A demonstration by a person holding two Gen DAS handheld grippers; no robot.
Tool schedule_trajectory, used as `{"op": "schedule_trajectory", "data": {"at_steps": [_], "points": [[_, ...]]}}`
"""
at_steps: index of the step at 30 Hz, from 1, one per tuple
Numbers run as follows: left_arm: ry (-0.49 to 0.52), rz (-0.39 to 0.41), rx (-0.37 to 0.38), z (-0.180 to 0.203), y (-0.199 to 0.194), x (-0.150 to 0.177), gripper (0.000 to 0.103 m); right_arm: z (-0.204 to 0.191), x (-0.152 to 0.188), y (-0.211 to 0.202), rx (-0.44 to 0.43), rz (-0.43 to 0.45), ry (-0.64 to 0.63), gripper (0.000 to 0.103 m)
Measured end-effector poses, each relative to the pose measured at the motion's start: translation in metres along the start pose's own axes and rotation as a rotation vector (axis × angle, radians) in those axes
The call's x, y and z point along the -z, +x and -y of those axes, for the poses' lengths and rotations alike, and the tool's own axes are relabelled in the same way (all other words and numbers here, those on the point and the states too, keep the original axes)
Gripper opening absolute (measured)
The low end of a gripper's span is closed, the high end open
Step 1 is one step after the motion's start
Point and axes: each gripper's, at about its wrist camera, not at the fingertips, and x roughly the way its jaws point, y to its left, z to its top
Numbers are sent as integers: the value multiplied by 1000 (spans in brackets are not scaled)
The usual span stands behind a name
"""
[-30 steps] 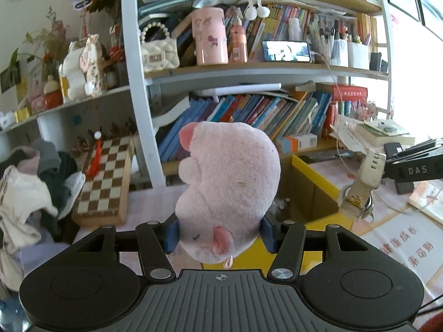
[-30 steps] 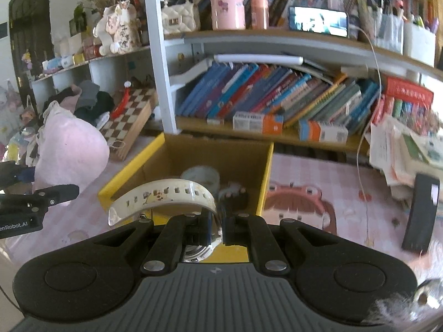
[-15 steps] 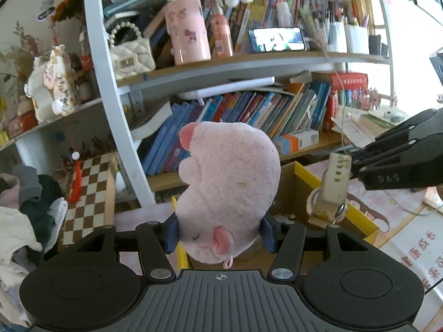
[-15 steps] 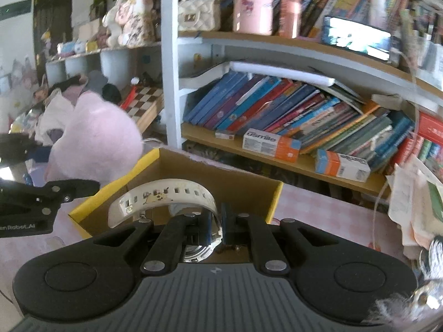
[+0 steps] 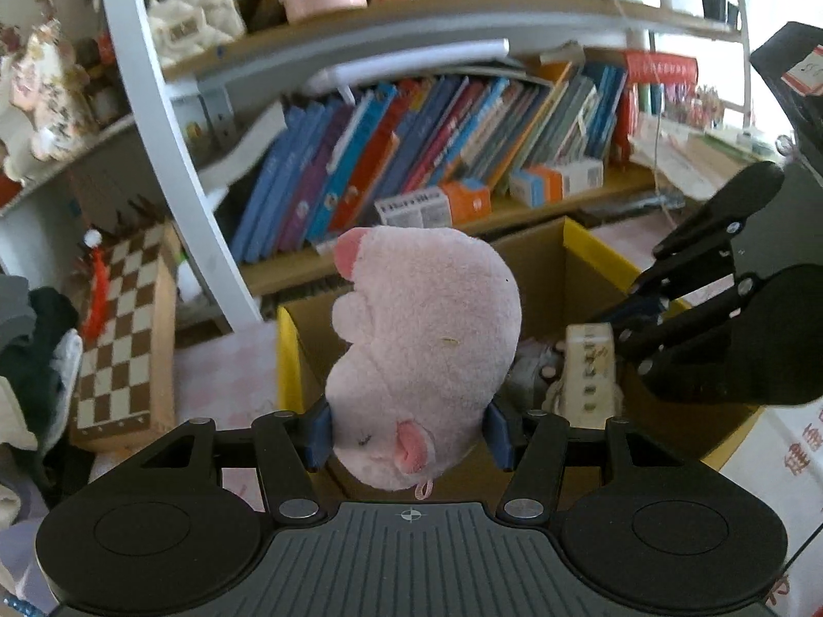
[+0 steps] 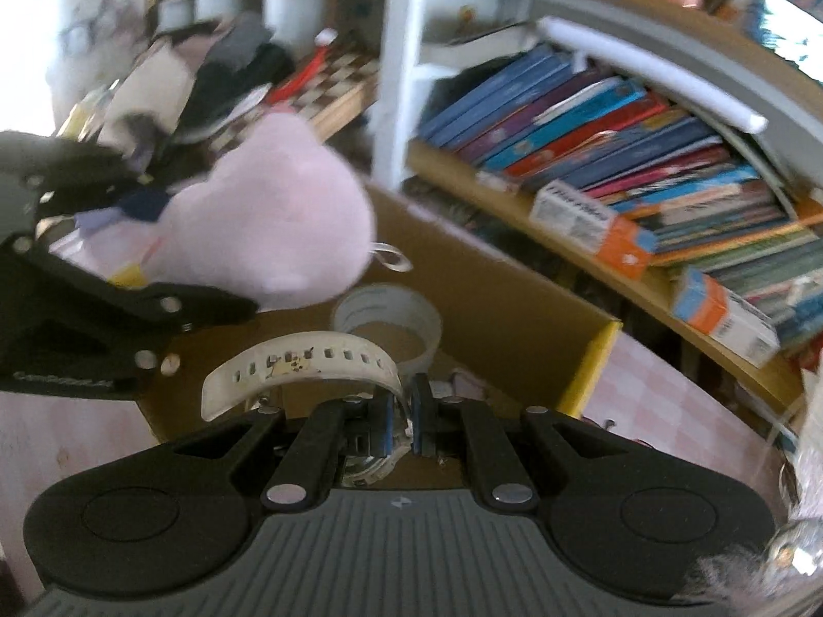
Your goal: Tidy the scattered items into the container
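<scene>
My left gripper is shut on a pink plush pig and holds it over the near left part of the open cardboard box with yellow rim. My right gripper is shut on a white wristwatch, held over the same box. The watch strap and right gripper show at the right of the left wrist view. The plush and left gripper show at the left of the right wrist view. A roll of tape lies inside the box.
A bookshelf full of books stands right behind the box. A folded chessboard leans at the left beside a pile of clothes. The pink checked tablecloth surrounds the box.
Both grippers have moved forward and inward over the box. The plush and the watch now hang above its opening, and the grippers are closer to each other.
</scene>
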Motion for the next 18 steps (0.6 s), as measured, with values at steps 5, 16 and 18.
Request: {"op": "schedule_trajectory", "data": {"at_steps": [5, 16, 18], "points": [[5, -84, 4, -2, 20, -5, 57, 2, -6, 23, -72, -73, -99, 7], [18, -215, 8, 5, 44, 4, 57, -6, -3, 56, -188, -167, -268, 7], [32, -225, 2, 8, 48, 6, 58, -6, -4, 58, -208, -181, -276, 7]]}}
